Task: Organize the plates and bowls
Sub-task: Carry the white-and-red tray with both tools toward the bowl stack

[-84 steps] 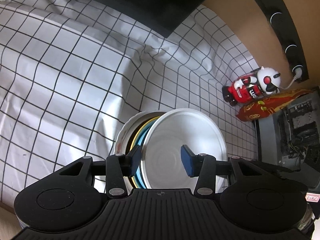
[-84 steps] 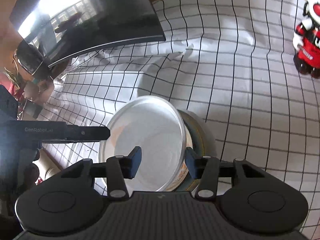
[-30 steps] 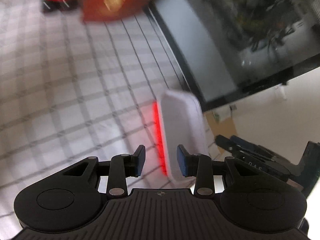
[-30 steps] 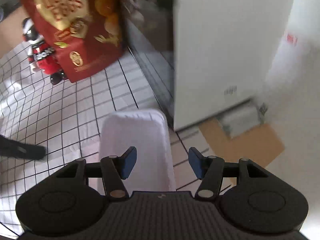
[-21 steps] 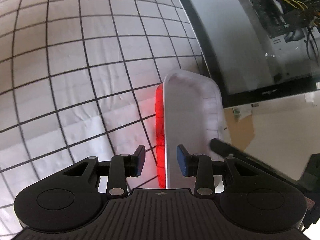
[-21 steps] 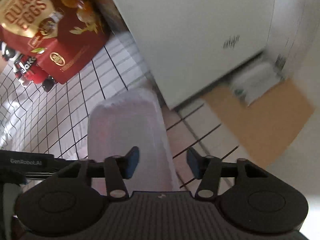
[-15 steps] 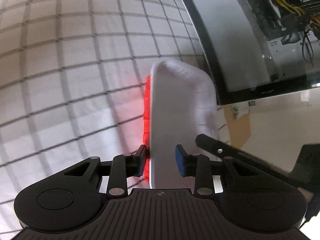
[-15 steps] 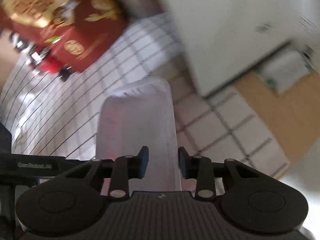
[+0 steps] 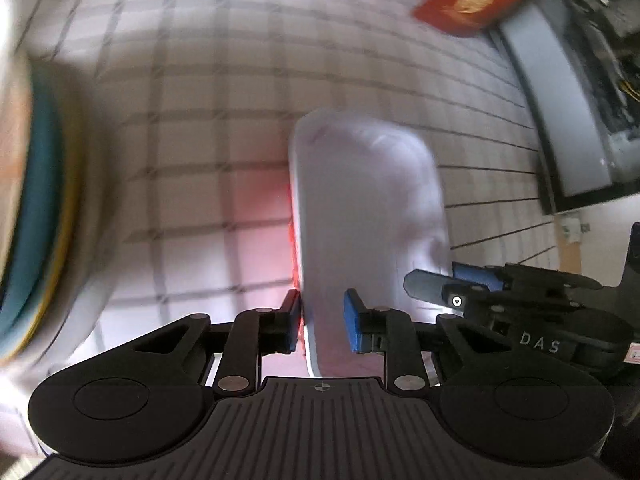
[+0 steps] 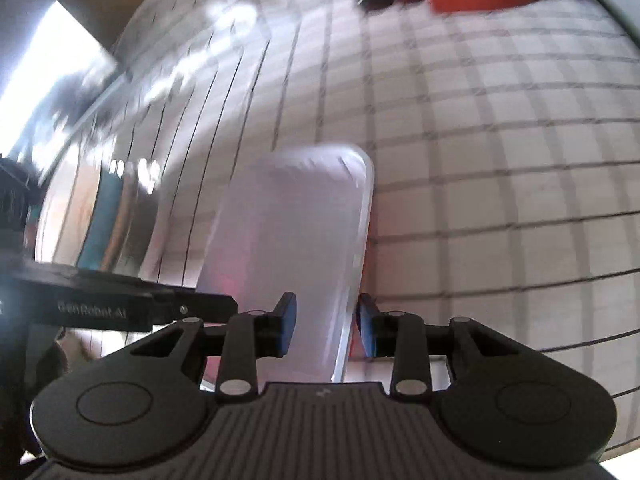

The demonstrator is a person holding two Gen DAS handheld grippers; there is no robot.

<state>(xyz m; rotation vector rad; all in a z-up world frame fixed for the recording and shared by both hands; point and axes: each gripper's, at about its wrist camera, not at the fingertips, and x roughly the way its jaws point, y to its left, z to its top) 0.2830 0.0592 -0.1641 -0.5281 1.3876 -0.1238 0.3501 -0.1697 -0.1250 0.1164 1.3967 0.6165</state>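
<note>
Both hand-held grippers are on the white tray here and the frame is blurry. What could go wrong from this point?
1. Both the left hand-held gripper and right hand-held gripper pinch only the near rim of the white tray; its far end is unsupported and could sag or slip.
2. Motion blur suggests a fast swing, and the stack of plates sits close on the left, so the tray might clip it.

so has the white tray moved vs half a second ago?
Yes. The white tray, gripped from both sides, now lies away from the computer case, nearer the plate stack.

Motion-blurred, edge-cut, seemingly stacked plates (image 9: 24, 216)
</note>
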